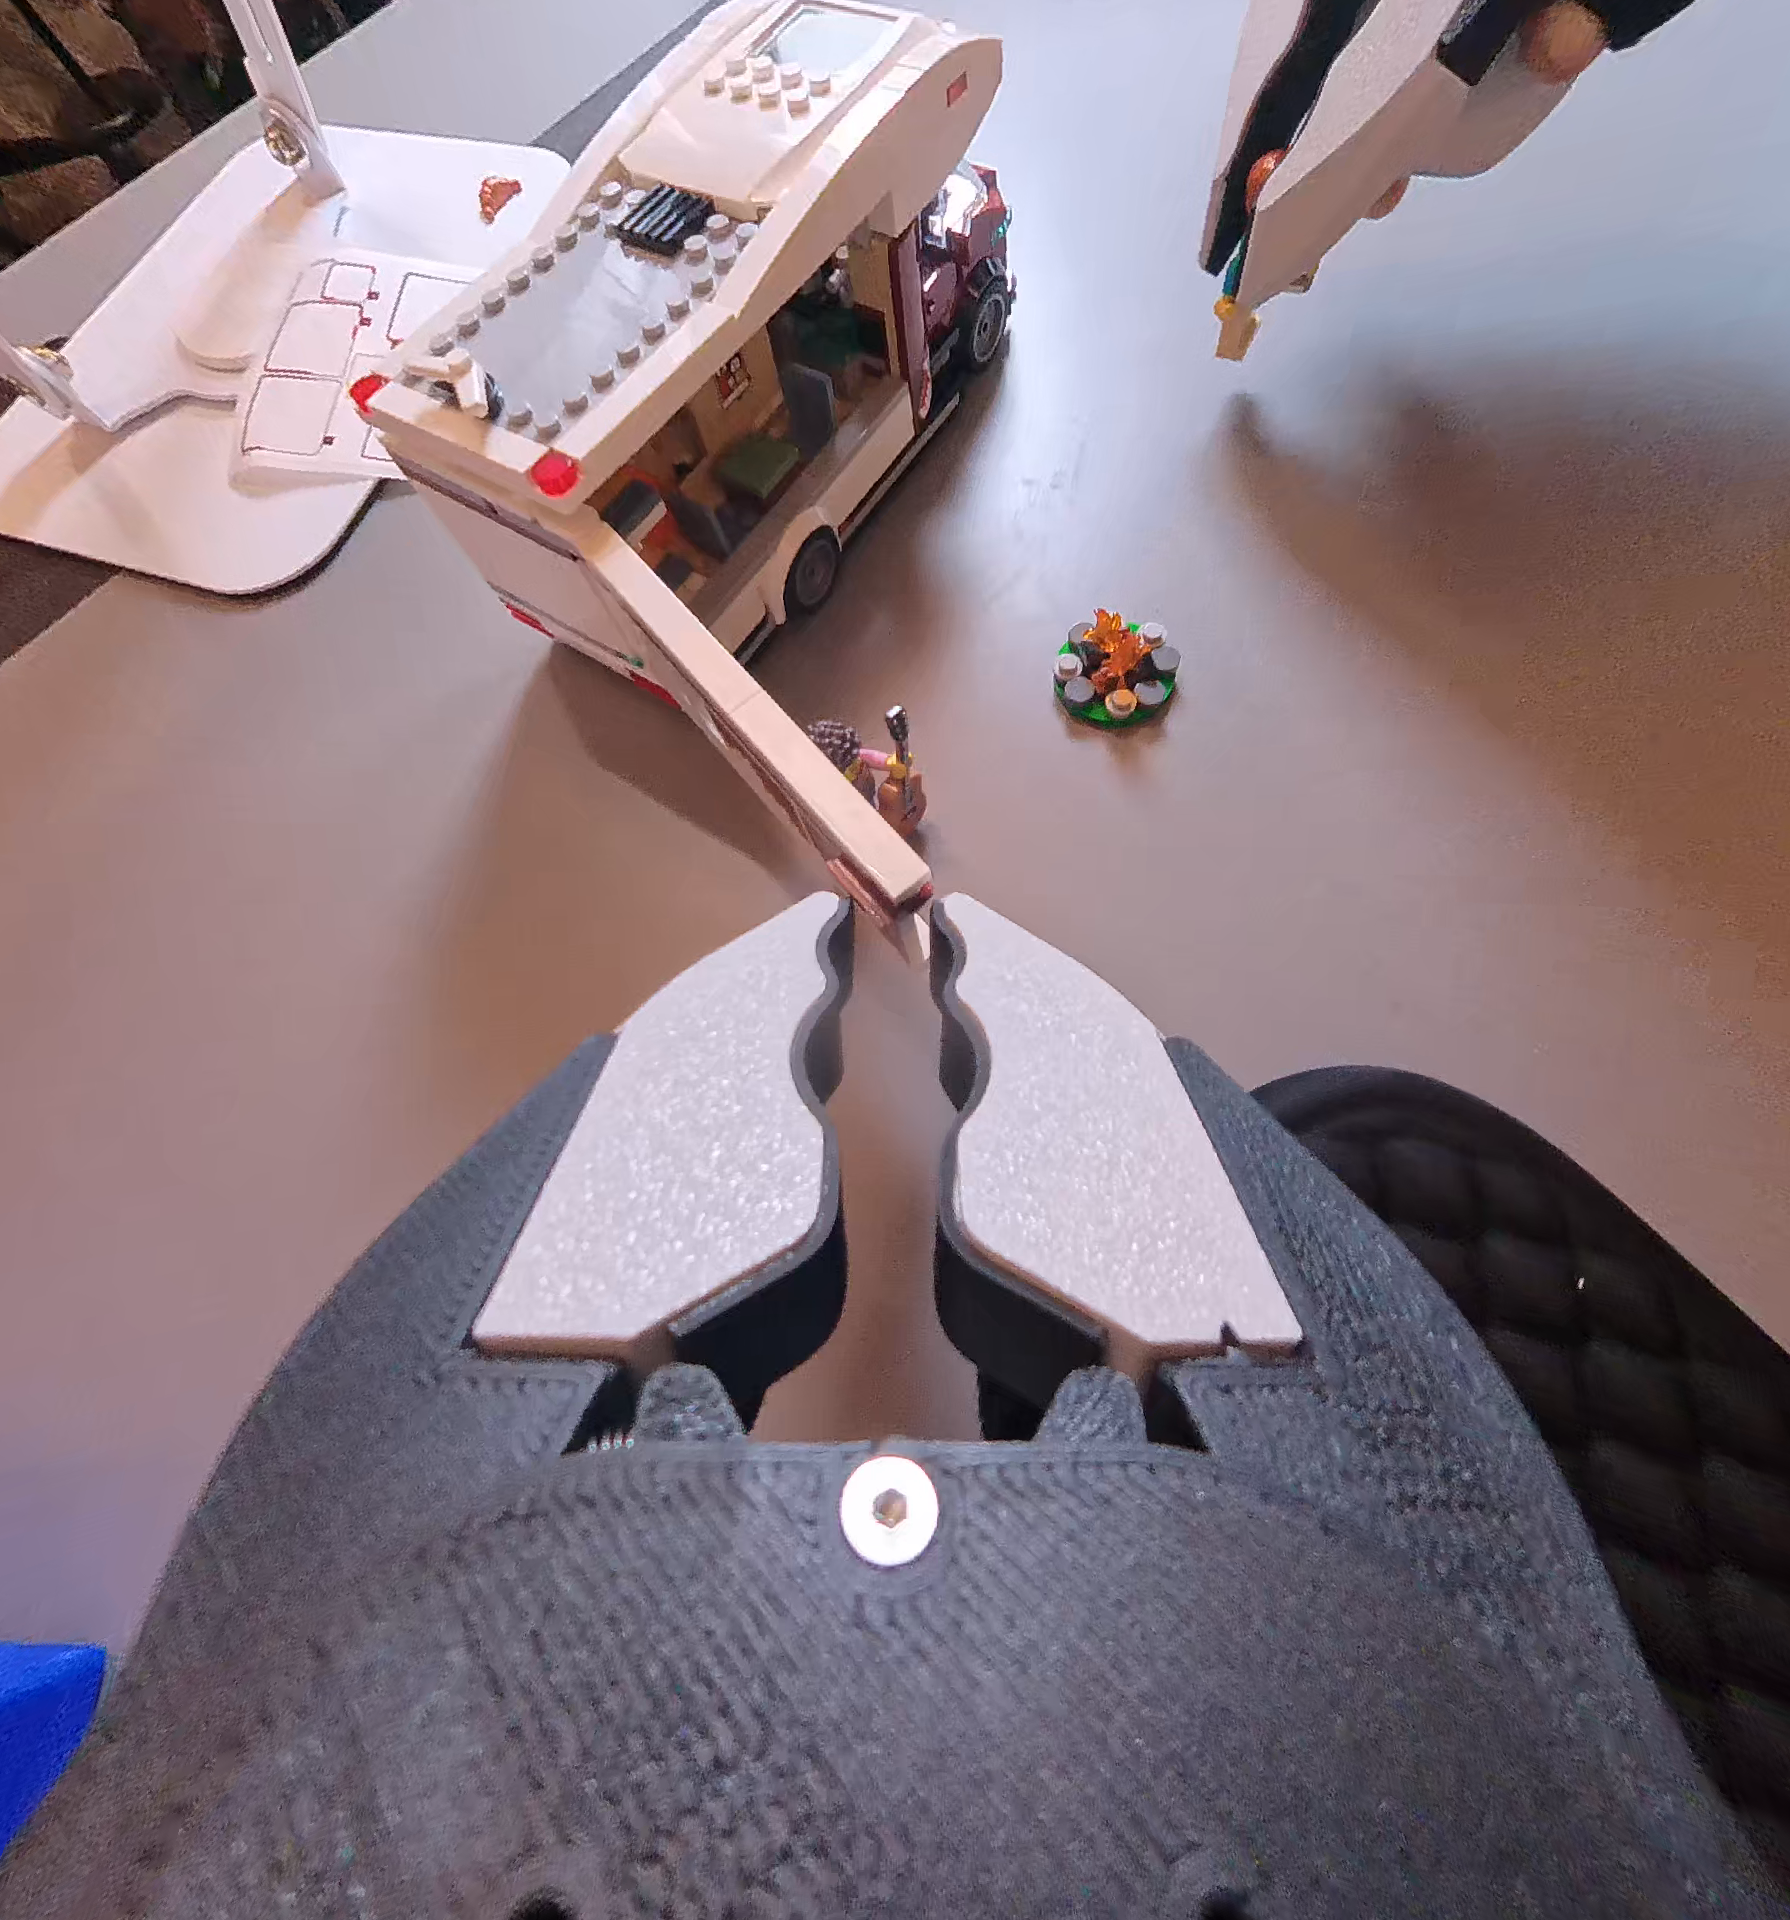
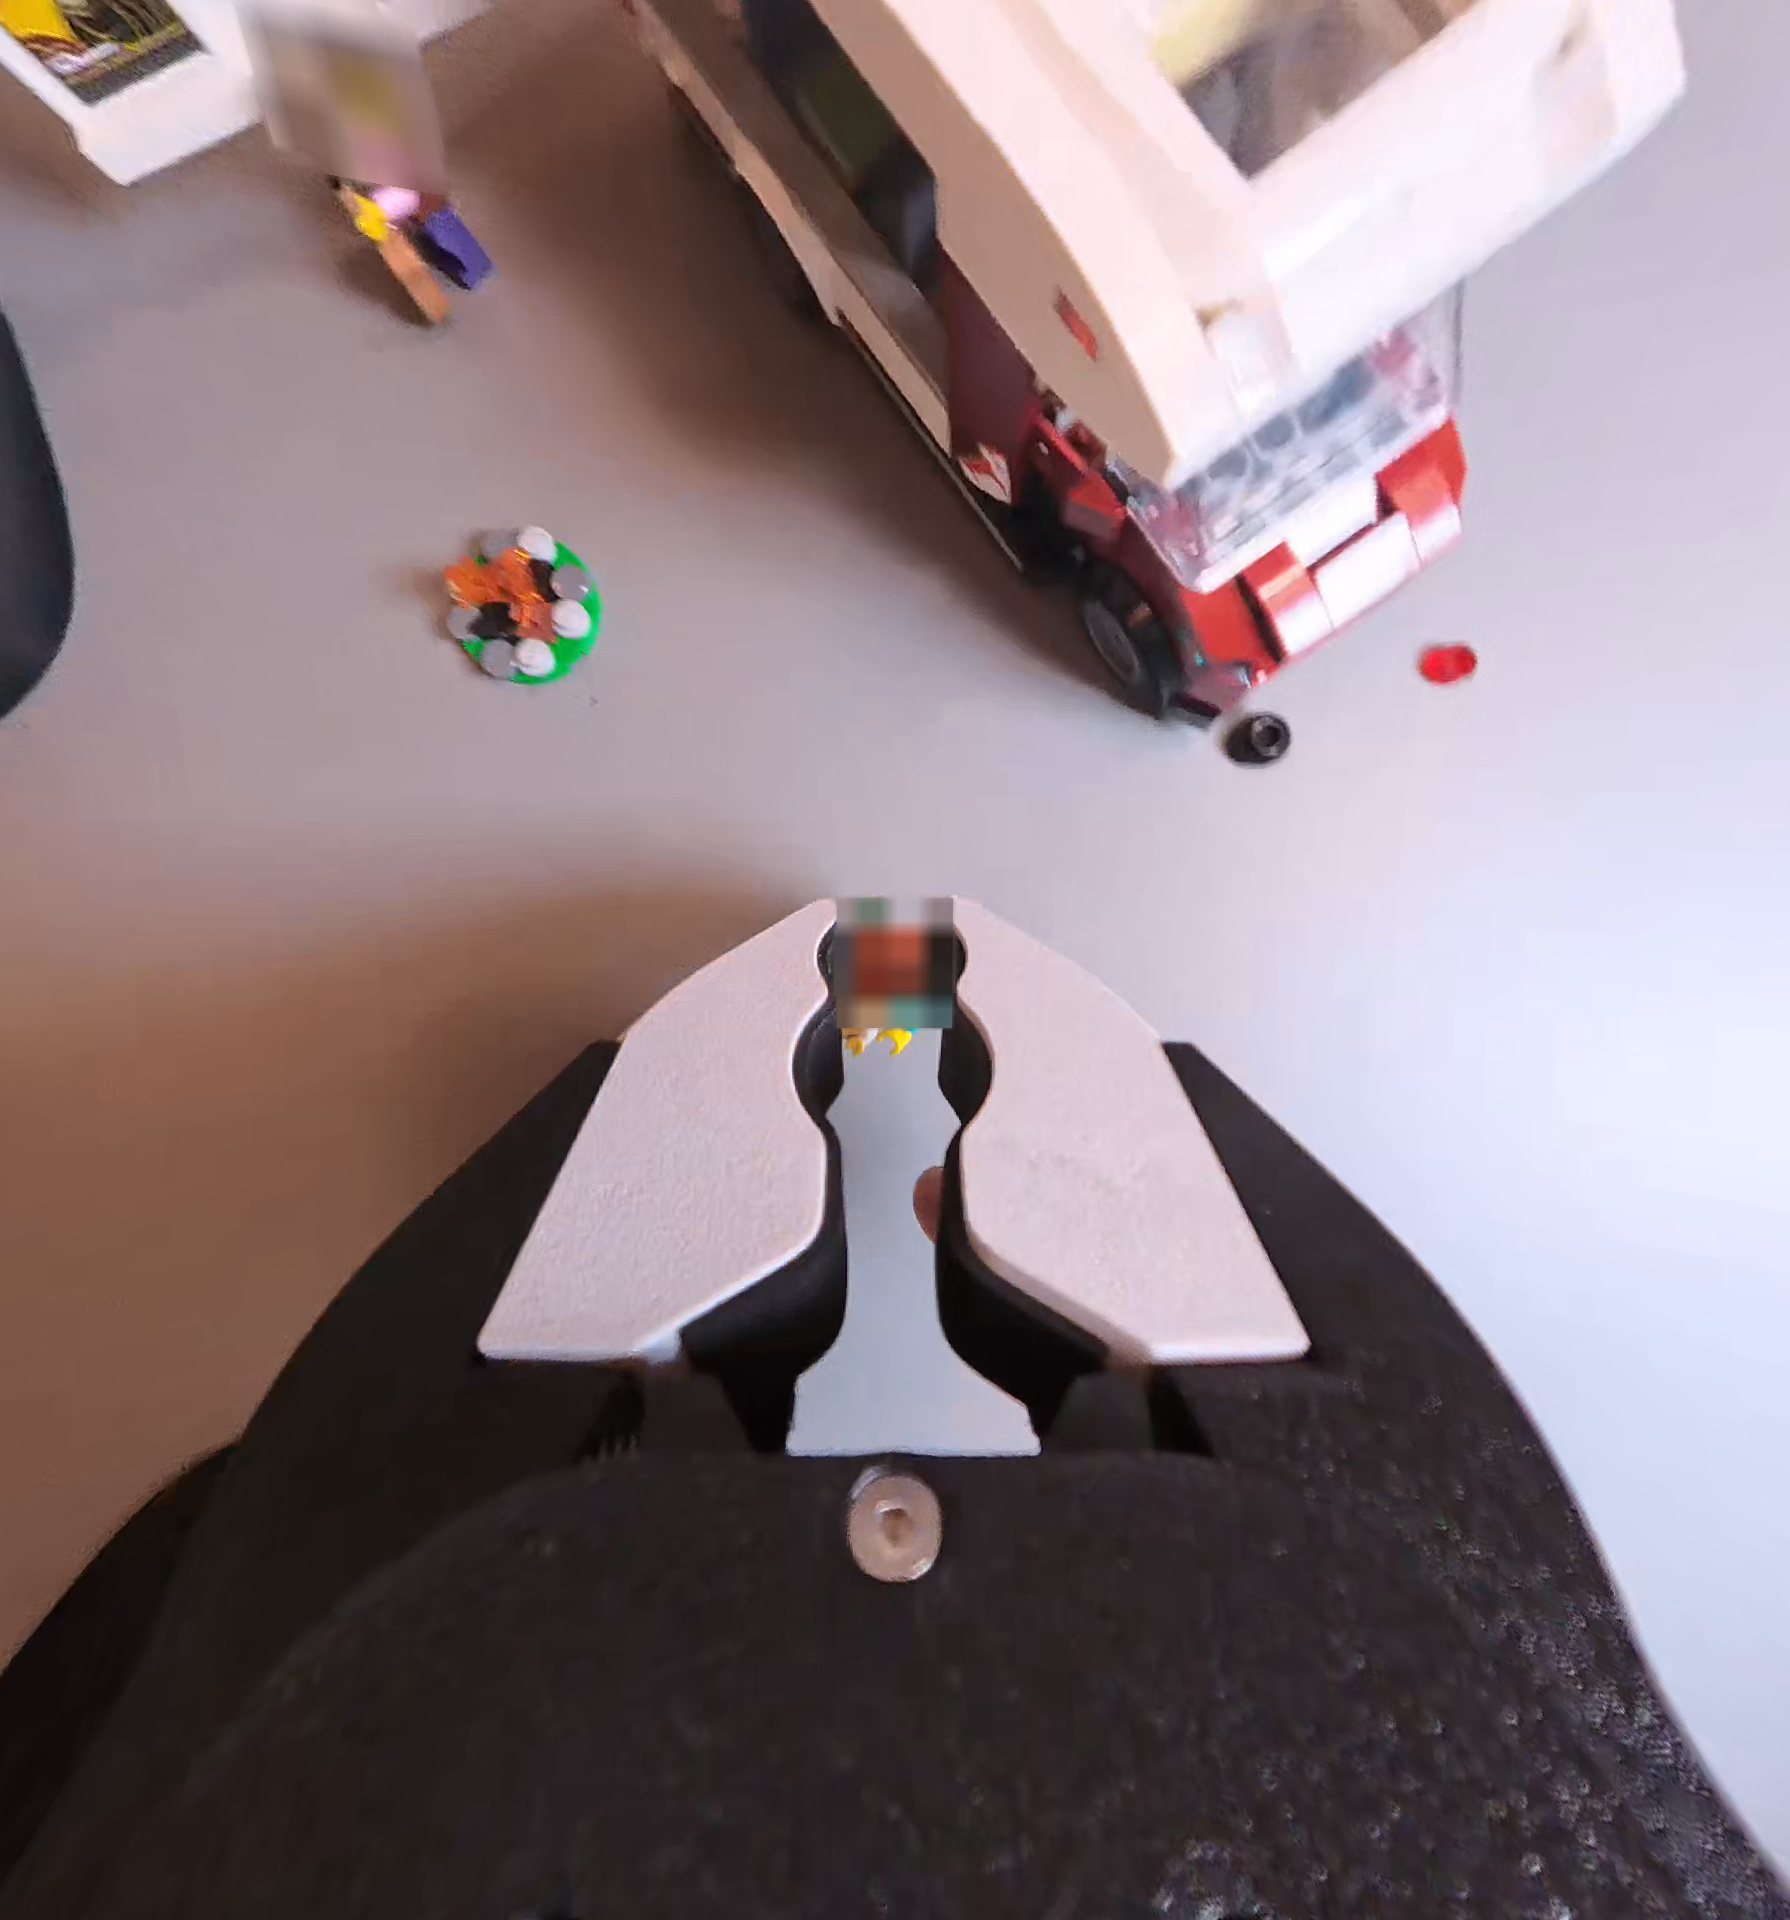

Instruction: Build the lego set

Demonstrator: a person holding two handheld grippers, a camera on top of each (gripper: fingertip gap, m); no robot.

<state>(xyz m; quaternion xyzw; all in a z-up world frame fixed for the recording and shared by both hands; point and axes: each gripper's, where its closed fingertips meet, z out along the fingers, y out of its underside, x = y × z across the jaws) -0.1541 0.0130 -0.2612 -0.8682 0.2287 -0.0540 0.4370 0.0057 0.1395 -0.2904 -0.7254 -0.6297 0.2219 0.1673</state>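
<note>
A white and dark red toy brick camper van [image 1: 766, 156] stands on the brown table [image 1: 1390, 831], with its long side wall [image 1: 725, 707] swung open. My left gripper [image 1: 893, 920] is shut on the free end of that wall. A small toy figure with a guitar [image 1: 886, 774] stands just behind the wall. My right gripper [image 2: 893, 935] is shut on another toy figure [image 2: 870, 1039], of which only the yellow hands show under a mosaic patch. In the left wrist view this gripper [image 1: 1244, 260] hangs above the table at the top right with the figure [image 1: 1234, 312] at its tips.
A small campfire piece on a green disc [image 1: 1116, 665] lies right of the van and also shows in the right wrist view [image 2: 522, 608]. A red round stud [image 2: 1447, 663] and a black round piece [image 2: 1257, 738] lie by the van's front [image 2: 1286, 582]. A white stand [image 1: 174, 416] is far left, a black padded seat [image 1: 1597, 1299] near right. The left gripper's tips are roughly 20 cm from the right gripper's.
</note>
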